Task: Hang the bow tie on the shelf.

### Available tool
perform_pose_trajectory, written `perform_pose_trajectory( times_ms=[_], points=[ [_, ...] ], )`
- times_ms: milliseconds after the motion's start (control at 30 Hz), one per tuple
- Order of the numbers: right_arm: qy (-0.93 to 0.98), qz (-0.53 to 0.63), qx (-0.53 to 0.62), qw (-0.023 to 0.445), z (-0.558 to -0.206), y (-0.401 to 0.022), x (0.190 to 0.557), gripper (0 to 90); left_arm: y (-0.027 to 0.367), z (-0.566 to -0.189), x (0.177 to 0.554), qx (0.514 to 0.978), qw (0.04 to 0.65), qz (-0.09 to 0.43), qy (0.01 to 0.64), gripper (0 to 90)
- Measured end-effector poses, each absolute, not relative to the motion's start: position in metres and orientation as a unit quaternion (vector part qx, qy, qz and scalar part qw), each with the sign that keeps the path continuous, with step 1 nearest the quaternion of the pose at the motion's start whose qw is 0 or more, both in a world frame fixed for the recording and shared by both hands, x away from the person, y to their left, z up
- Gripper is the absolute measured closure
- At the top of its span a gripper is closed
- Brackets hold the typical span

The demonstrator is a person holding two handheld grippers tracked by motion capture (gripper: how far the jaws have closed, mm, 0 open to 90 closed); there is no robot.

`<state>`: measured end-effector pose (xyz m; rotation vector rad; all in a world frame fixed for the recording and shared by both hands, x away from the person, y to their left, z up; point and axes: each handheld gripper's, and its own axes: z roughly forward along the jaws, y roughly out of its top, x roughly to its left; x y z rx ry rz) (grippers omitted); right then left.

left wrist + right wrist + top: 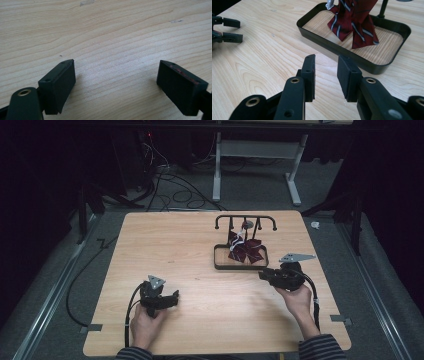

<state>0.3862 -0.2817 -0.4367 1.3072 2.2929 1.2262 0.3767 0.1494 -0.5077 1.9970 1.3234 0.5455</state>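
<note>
No lettering, label, brand mark or number can be read anywhere on the wooden table (200, 250). The black tray (329, 46) and the striped red cloth (355, 20) hanging in it carry no legible print. The stripes form a pattern, not words.

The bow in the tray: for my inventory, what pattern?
Dark red bow with pale stripes; right gripper view.

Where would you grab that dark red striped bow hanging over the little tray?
Probably by a lower tail of the bow, coming in from the right gripper's side over the tray's low near wall. The tails hang loose and thin there, so open jaws could pinch one; the rack's posts crowd its top.
</note>
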Motion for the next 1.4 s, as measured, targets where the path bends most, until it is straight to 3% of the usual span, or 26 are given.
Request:
perform_pose_trajectory(
  times_ms=[1400],
  points=[
    [0.786, 0.399, 0.461, 0.101, -0.480, -0.276, 0.376, 67.7, 0.149, -0.508, 0.377, 0.766, 0.335, 0.209, 0.507, 15.8]
  ],
)
